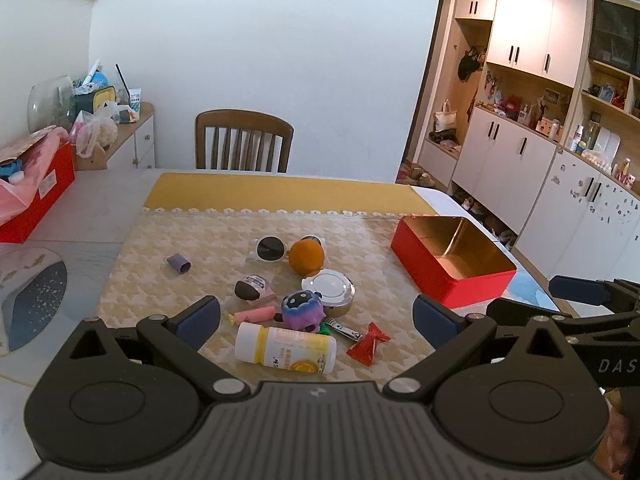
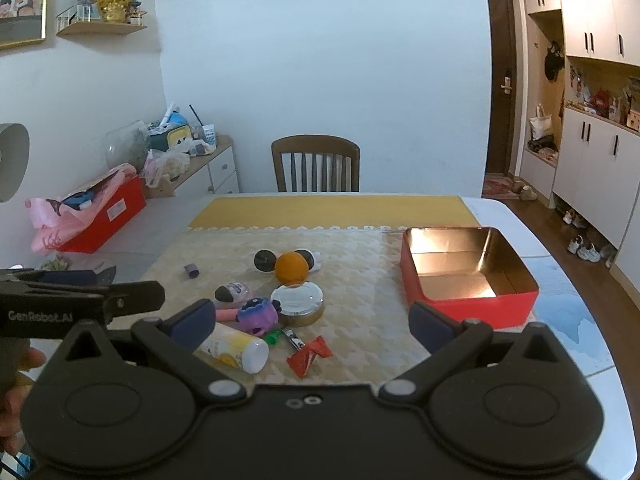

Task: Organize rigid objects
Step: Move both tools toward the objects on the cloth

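Observation:
A pile of small items lies mid-mat: an orange ball (image 1: 306,257), white sunglasses (image 1: 270,249), a round silver tin (image 1: 329,287), a purple plush toy (image 1: 302,310), a white and yellow bottle (image 1: 285,349) on its side, nail clippers (image 1: 343,329), a red wrapped candy (image 1: 369,343), a pink tube (image 1: 254,315) and a small purple cylinder (image 1: 179,264). An empty red tin box (image 1: 452,266) with a gold inside stands at the right. My left gripper (image 1: 316,322) hovers open over the near edge, empty. My right gripper (image 2: 310,322) is open too, holding nothing.
A wooden chair (image 1: 243,141) stands at the table's far side. A red box (image 1: 38,196) with pink bags sits at the far left, beside a cluttered side cabinet (image 1: 134,136). The table's right edge (image 2: 576,280) drops to the floor near white cupboards (image 2: 600,152).

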